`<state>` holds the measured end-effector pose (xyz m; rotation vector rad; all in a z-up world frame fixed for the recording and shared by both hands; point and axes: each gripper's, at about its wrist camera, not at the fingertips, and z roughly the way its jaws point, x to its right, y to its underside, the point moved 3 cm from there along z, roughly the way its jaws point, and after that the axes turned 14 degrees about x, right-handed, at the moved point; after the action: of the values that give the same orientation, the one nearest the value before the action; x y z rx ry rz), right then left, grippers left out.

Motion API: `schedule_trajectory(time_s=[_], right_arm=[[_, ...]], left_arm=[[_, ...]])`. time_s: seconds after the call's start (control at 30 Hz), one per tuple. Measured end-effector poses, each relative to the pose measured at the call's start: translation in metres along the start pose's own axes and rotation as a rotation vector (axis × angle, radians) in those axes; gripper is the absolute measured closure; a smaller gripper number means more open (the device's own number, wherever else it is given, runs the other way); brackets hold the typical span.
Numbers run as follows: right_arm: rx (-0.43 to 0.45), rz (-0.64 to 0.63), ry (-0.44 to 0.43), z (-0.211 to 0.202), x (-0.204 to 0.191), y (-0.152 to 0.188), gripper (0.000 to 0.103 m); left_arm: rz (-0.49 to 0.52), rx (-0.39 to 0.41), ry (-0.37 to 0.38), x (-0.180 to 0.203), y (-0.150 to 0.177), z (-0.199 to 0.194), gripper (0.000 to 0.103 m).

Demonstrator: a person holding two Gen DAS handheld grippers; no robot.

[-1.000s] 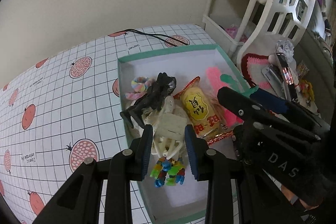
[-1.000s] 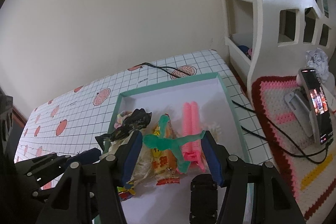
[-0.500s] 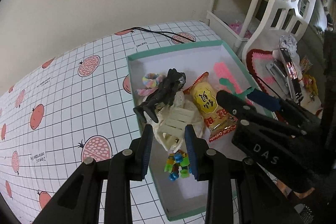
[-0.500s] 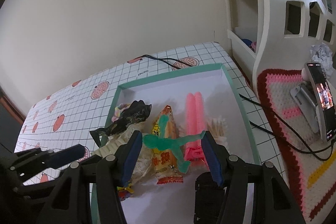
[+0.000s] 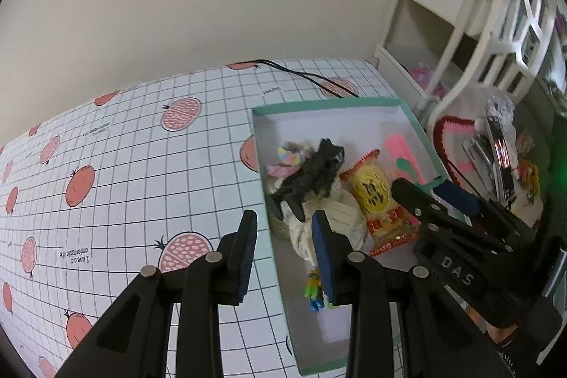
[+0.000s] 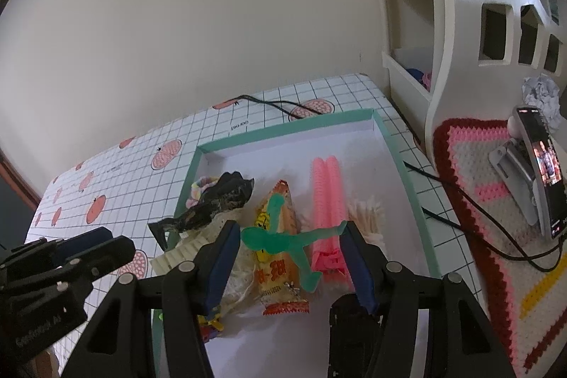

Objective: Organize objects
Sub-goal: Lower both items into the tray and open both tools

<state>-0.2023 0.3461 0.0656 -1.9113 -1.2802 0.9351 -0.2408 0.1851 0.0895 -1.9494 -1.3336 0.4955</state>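
R gripper pinches green stretchy figure above teal box; L gripper spread, empty, over box's left wall. Lift figure straight up w/o snagging snack packet

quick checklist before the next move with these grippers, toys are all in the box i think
1. Left gripper open, holding nothing: ok.
2. Right gripper holding the green stretchy figure: cannot tell, jaws wide, figure spans between them.
3. Black toy fish fully inside the box: not ok, tail hangs over the rim.
4. Snack packet inside box: ok.
5. Pink tubes inside box: ok.
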Motion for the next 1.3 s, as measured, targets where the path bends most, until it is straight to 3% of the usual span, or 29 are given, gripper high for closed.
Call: schedule_trajectory(time_s=[0.63,1.1,1.3], right_arm=[[0.002,-0.057,-0.008,0.016,-0.023,0.006,0.041],[0.001,-0.109,0.006,0.017,-0.032,0.01,0.04],[0.001,-0.107,0.007,0.016,-0.031,0.009,0.04]], left_arm=[[-0.115,-0.018,-0.07,-0.037,0.009,0.02,0.069],[-0.155,-0.045,-0.094,-0.05,0.017,0.027,0.047],[-0.164,-0.058,-0.102,-0.05,0.019,0.029,0.044]])
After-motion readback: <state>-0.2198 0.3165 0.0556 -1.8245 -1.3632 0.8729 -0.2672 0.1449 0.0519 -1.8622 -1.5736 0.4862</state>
